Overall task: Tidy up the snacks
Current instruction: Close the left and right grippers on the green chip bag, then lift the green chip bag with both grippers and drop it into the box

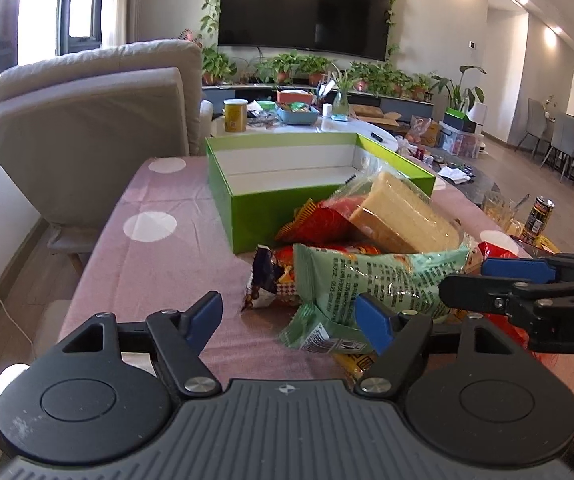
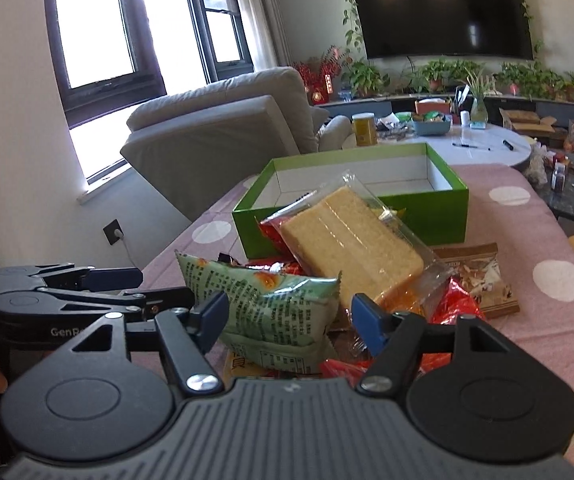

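We see the snacks heaped on a pink tablecloth with white dots [image 1: 155,216], just in front of an open green box [image 1: 247,216] whose white inside shows nothing in it. On top of the heap lies a clear-wrapped slab of yellow cake [image 2: 351,240], tilted and leaning toward the box's near wall. Below it, nearest to us, sits a pale green packet [image 2: 271,312] printed with small text, and red wrappers [image 1: 319,224] poke out from underneath. A dark purple packet [image 1: 265,276] lies at the heap's left edge in the left wrist view; a brown packet [image 2: 483,276] lies flat at its right edge in the right wrist view.

Our left gripper [image 1: 291,316] has its blue-padded jaws apart, one corner of the green packet reaching between them, though we cannot see either pad pressing on it. Our right gripper [image 2: 287,316] also stands with jaws apart, the green packet's bulk between the pads; the left pad sits just at its edge, and we cannot tell whether it touches.

Behind the table stand a grey armchair [image 1: 95,120], a wall-mounted television [image 1: 307,8] and a row of potted plants [image 1: 307,66].
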